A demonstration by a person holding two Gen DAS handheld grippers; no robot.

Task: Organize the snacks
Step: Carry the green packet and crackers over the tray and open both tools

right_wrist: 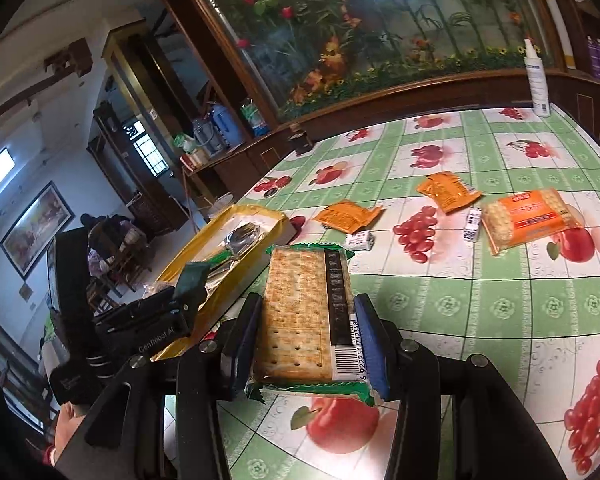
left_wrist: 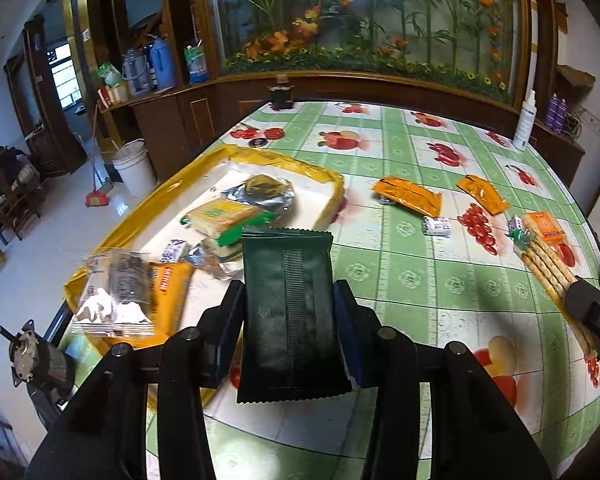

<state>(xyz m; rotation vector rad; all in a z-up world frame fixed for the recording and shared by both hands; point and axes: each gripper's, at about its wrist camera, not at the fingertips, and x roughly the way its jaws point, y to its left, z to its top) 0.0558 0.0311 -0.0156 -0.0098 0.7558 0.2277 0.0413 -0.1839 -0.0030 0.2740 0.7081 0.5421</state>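
- The dark green snack pack (left_wrist: 287, 316) sits between the two fingers of the left gripper (left_wrist: 288, 300), which is squeezed tight on its sides, up above the table near the yellow tray (left_wrist: 328, 184).
- It looks light and soft, like a puffy bag, so a hard squeeze could crush what is inside.
- The cracker pack (right_wrist: 306, 316) is pinched by its long sides in the right gripper (right_wrist: 308, 328), held over the tablecloth (right_wrist: 500, 320).
- Crackers are stiff but break easily, and the wrapper looks slippery, so holding the long edges gently seems best.
- The tray already holds several snacks, like a clear bag (left_wrist: 114, 292) and a silver pack (left_wrist: 260, 192).
- Two orange packets (right_wrist: 350, 216) and a bigger orange cracker pack (right_wrist: 530, 218) lie out on the table, well apart from the tray.
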